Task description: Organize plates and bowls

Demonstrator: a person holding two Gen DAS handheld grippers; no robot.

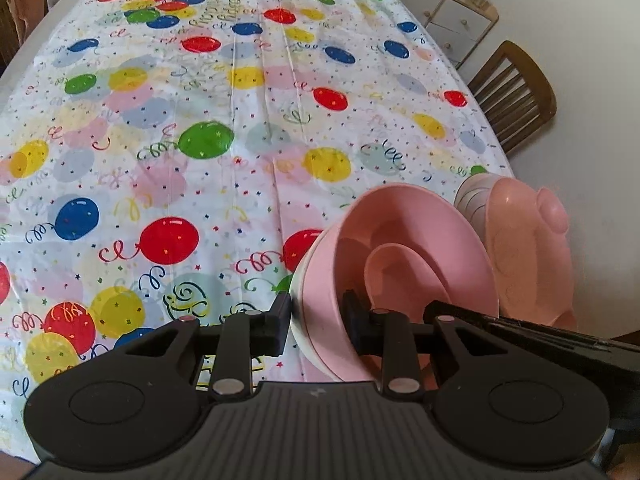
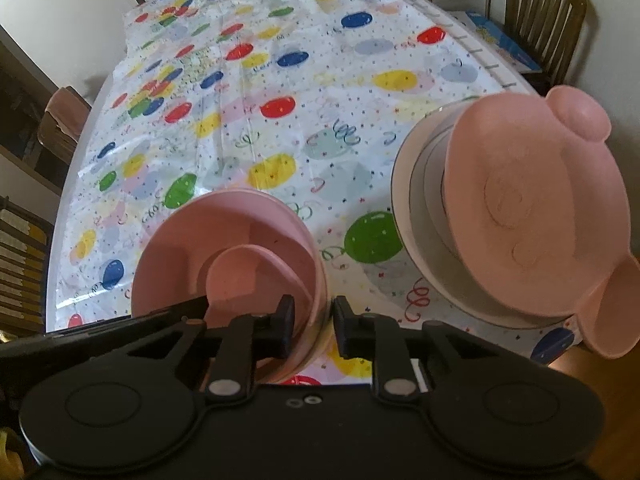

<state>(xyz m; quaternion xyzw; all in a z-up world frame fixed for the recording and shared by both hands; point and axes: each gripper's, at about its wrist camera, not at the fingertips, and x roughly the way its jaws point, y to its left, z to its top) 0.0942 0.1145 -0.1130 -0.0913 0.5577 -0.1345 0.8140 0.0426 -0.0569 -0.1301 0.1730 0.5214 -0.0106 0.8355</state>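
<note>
A pink bowl [image 2: 228, 240] with a raised spiral ridge inside sits nested in a white bowl [image 1: 302, 320], near the table's front edge; to its right stands a stack of white plates [image 2: 416, 200], gold-rimmed; on top lies a pink pig-face plate [image 2: 532, 208], tilted, with round ears and snout, overhanging the stack on the right.

Left gripper [image 1: 316, 322] fingers [image 1: 280, 320] straddle pink bowl [image 1: 416, 248] rim; pig-shaped plate [image 1: 528, 248] just beside; balloon tablecloth [image 1: 200, 120] beneath.
</note>
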